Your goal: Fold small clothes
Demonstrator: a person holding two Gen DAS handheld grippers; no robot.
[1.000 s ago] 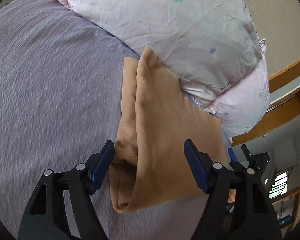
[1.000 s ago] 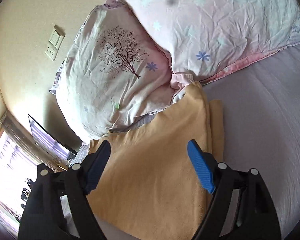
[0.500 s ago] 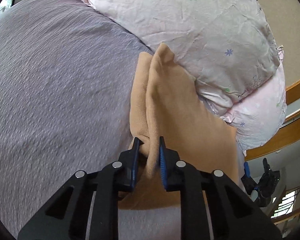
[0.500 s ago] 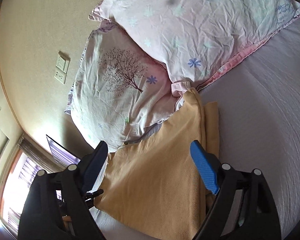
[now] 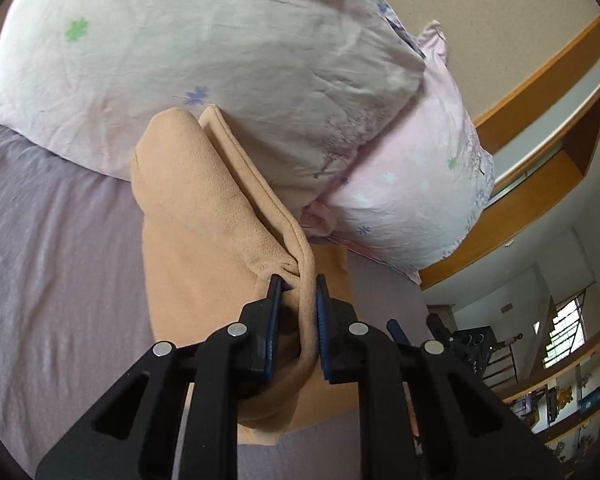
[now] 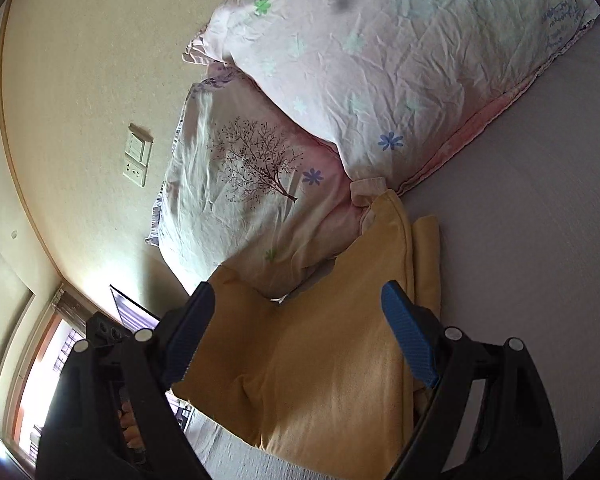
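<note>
A small tan garment (image 5: 204,216) lies partly folded on the grey-purple bed sheet (image 5: 52,248), its far end against the pillows. My left gripper (image 5: 298,284) is shut on a bunched fold of the garment's edge and holds that fold raised off the sheet. In the right wrist view the same garment (image 6: 320,360) looks yellow-tan and spreads under my right gripper (image 6: 300,300), which is open and empty, its blue pads (image 6: 408,336) hovering just above the cloth.
Two pink floral pillows (image 5: 220,52) (image 6: 256,168) are stacked at the head of the bed, touching the garment. A wall with a switch plate (image 6: 138,154) stands behind them. Wooden trim and shelves (image 5: 540,184) lie off the bed's side.
My left gripper closed on the garment's fold and lifted it, swinging toward the pillows. My right gripper stayed open and tilted up a little over the cloth.
</note>
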